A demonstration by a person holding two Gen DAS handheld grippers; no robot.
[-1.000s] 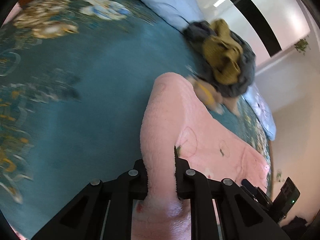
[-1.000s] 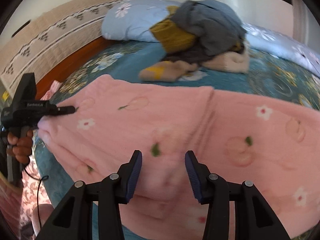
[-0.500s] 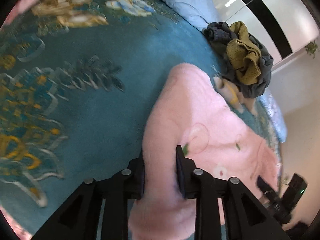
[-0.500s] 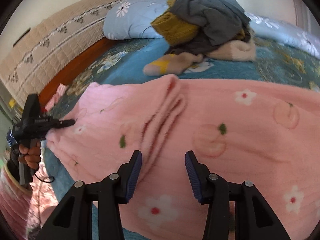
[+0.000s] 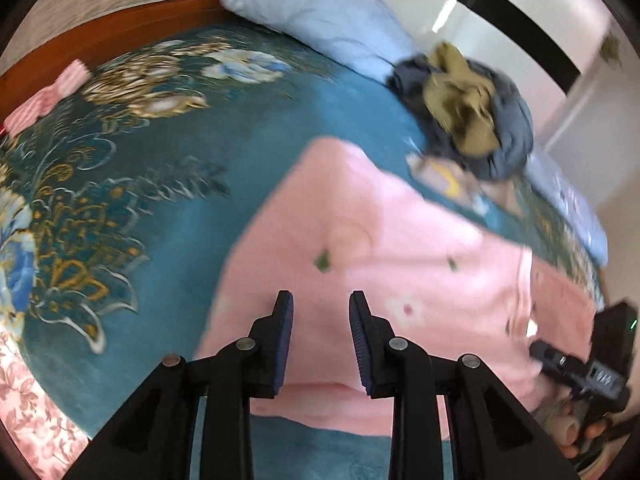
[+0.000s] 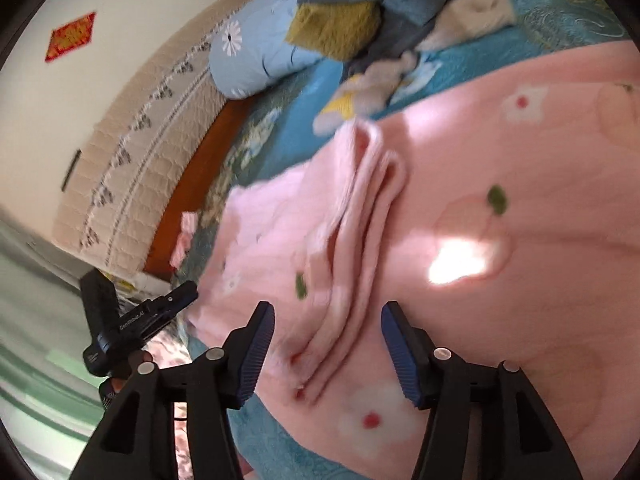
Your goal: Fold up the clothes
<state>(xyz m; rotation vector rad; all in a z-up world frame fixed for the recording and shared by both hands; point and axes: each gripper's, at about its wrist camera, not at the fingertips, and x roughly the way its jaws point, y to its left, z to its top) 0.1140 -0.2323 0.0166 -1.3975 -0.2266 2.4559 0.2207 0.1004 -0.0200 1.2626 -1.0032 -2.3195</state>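
A pink fleece garment [image 5: 400, 240] printed with peaches and flowers lies spread on the teal bedspread [image 5: 160, 160]. My left gripper [image 5: 320, 336] hovers over its near edge, jaws apart, pads not touching the cloth. In the right wrist view the garment [image 6: 500, 280] shows a raised fold ridge [image 6: 360, 232] running toward my right gripper [image 6: 328, 344]. Its jaws are opening, with the ridge lying below and between them, unpressed. Each view shows the other gripper at the garment's edge: the right gripper [image 5: 560, 356] and the left gripper [image 6: 176, 300], each in a hand.
A heap of grey, mustard and cream clothes [image 5: 464, 108] sits behind the garment, next to a light blue pillow [image 5: 320, 12]. A cream and yellow piece [image 6: 360, 92] lies at the heap's foot. The wooden bed frame [image 5: 100, 36] and padded headboard [image 6: 140, 152] border the far side.
My left gripper has let go of the pink fabric's edge and now stands over it with its jaws apart. My right gripper has rolled, sunk closer to the fold ridge, and its jaws have widened.
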